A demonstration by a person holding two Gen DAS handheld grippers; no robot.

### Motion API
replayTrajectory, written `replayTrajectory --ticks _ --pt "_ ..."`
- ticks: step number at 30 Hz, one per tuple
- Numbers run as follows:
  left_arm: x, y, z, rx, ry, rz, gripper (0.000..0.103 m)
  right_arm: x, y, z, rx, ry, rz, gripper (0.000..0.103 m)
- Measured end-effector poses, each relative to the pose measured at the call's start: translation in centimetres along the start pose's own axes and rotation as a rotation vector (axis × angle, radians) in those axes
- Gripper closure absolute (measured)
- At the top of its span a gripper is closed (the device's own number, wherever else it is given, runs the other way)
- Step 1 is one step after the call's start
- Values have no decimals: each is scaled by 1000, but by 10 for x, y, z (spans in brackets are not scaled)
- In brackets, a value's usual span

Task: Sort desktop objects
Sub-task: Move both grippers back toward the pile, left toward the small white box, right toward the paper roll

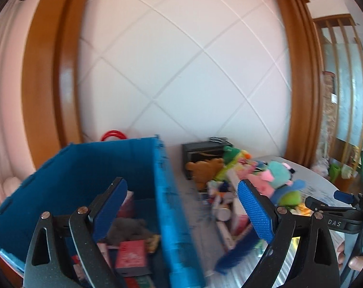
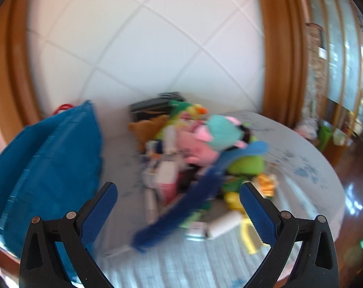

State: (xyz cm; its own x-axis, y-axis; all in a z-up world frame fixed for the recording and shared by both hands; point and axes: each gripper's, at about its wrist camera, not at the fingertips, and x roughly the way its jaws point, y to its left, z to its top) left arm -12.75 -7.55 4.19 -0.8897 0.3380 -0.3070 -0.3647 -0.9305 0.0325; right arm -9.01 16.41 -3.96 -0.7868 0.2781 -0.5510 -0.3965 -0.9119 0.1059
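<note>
Both grippers, left (image 1: 182,206) and right (image 2: 179,206), hang with fingers spread, empty. The toy pile (image 2: 196,144) (blurred) sits on the tabletop (image 2: 301,168) beside the blue bin (image 1: 90,168).

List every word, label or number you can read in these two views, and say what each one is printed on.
"DAS": white letters on the black body of the right tool, seen at the right edge of the left wrist view.
Red box in the blue bin: a pale printed design, too blurred to read.
Packages in the pile on the table: print too blurred to read.
Nothing else is legible.
</note>
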Motion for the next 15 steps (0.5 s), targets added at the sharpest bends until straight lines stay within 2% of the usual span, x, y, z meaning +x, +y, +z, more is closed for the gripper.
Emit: replayTrajectory --ticks 4,8,10,15 --pt "28 -53 -4 16 53 -60 8 15 -62 -1 11 18 -26 0" --pt "69 -104 -23 0 138 -92 8 46 -120 0 -7 80 -23 0" --pt "97 -126 -41 -12 214 -102 8 66 -147 -2 -21 139 -3 0" --pt "162 -174 -105 -36 421 -48 8 120 -209 -20 -41 268 25 0"
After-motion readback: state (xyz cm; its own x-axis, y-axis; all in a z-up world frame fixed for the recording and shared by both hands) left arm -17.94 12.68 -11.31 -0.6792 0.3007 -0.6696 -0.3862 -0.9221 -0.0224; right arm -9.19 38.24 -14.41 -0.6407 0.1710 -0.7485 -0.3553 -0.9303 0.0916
